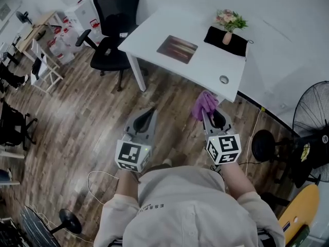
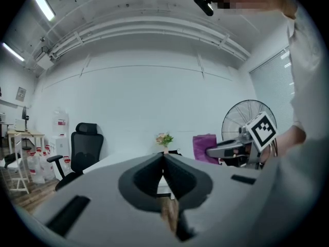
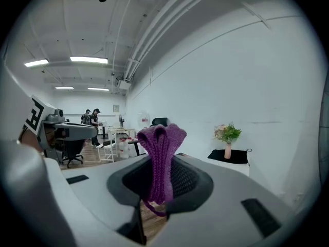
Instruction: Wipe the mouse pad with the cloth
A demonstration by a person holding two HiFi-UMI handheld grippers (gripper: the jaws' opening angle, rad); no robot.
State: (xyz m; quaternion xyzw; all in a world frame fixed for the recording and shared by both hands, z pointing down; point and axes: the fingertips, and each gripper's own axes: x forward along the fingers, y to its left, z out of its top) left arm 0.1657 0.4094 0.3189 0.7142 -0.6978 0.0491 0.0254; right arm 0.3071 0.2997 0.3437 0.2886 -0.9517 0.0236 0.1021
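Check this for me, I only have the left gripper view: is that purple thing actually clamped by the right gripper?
Observer: Yes, the right gripper is shut on the purple cloth, which sticks up between its jaws.
Operator: Mouse pad?
Observer: A brown rectangular pad, likely it, lies flat on the white table.
Operator: Over it yet?
Observer: No, the cloth hangs over wood floor, just short of the table's near corner.

An office: a black swivel chair [image 1: 114, 22] beside the white surface [image 1: 154, 30], wood-plank floor [image 1: 77, 112], ceiling strip lights [image 3: 88, 59] (more desks behind).
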